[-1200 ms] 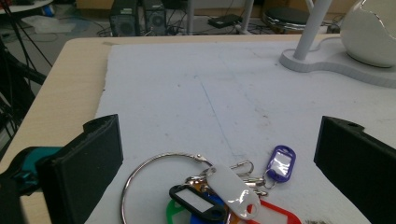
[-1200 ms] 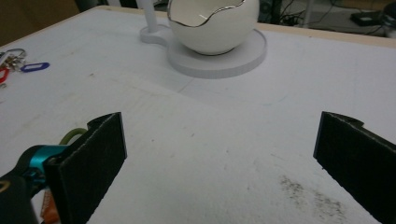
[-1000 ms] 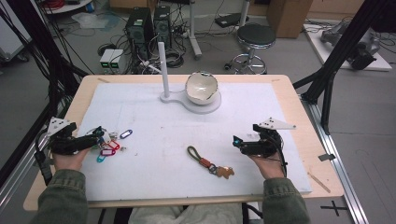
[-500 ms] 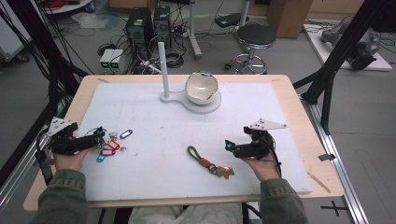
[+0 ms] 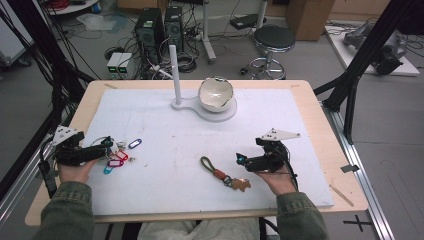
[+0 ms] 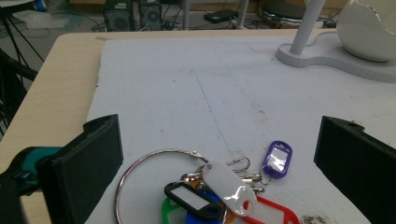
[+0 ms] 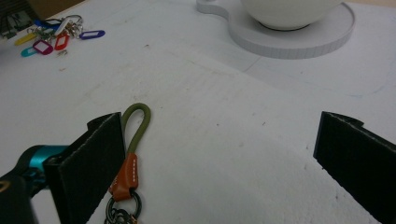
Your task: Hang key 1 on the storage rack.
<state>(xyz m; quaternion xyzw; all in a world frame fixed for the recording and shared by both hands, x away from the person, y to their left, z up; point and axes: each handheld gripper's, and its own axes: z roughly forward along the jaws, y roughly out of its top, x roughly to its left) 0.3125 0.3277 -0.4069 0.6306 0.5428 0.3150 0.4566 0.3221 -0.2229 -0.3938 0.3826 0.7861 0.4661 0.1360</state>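
A metal key ring (image 5: pixel 116 152) with several coloured tags lies at the left of the white mat. My left gripper (image 5: pixel 106 146) rests low right beside it, open. In the left gripper view the ring (image 6: pixel 150 173) and its tags (image 6: pixel 229 186) lie between the wide-apart jaws of the gripper (image 6: pixel 219 140). A green loop strap with a brown leather band (image 5: pixel 215 170) lies at front centre. My right gripper (image 5: pixel 240 160) sits just right of it, open. In the right gripper view the strap (image 7: pixel 136 125) lies by one jaw of the gripper (image 7: pixel 219 140), untouched.
A white stand (image 5: pixel 205 111) with an upright post (image 5: pixel 173 70) and a white bowl (image 5: pixel 216 93) stands at the back centre of the mat. The wooden table edge (image 5: pixel 320 125) runs around the mat. Stools, computers and cables lie on the floor beyond.
My right gripper has moved left across the mat, closing in on the green strap. The left gripper and the key ring have stayed put.
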